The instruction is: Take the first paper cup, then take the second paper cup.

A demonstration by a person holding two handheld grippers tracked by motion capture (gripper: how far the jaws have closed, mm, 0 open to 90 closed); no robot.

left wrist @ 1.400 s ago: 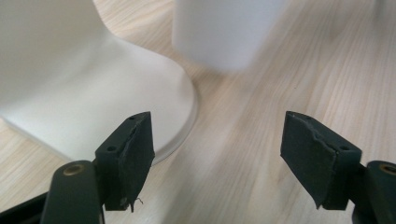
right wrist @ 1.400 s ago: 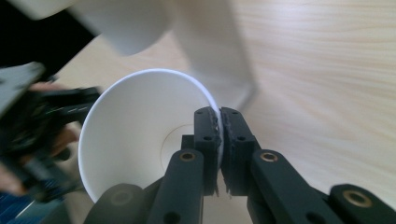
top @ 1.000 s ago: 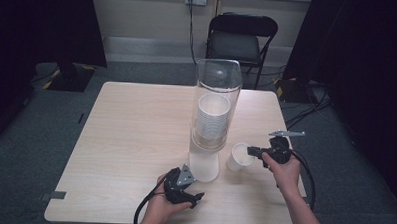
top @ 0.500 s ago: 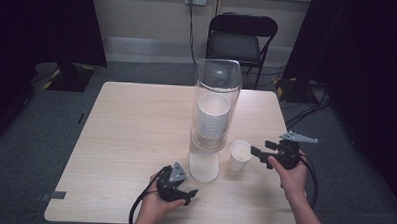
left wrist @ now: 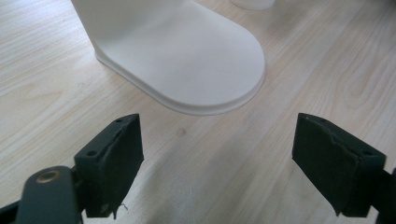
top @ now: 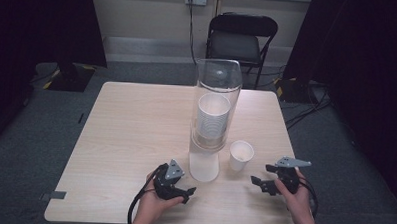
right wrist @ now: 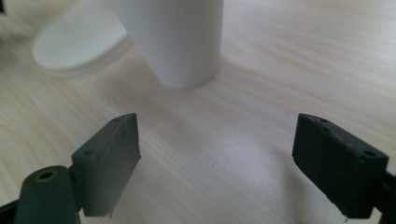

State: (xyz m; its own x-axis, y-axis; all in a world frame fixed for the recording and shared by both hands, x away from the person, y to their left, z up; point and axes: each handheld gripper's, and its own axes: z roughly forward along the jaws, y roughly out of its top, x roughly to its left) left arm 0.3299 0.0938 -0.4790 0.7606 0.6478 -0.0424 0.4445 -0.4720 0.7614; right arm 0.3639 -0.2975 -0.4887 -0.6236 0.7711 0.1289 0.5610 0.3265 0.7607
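The paper cup (top: 241,155) stands upright and alone on the counter (top: 120,139), just at 3 o'clock of the white base (top: 203,164) of the clear cup dispenser (top: 215,105), whose tube holds a stack of cups (top: 212,120). The right tool (top: 264,178) sits at about 5 o'clock of the cup, apart from it — its jaws have just been opening and stand wide with only bare counter between them. The left tool (top: 187,191), at 7 o'clock of the base, has also been opening and grips nothing. To finish this step well, I would draw the right tool straight back and low, clear of the cup's wall, so the light cup is not tipped. No brand, label or writing can be read on cup, dispenser or tools.
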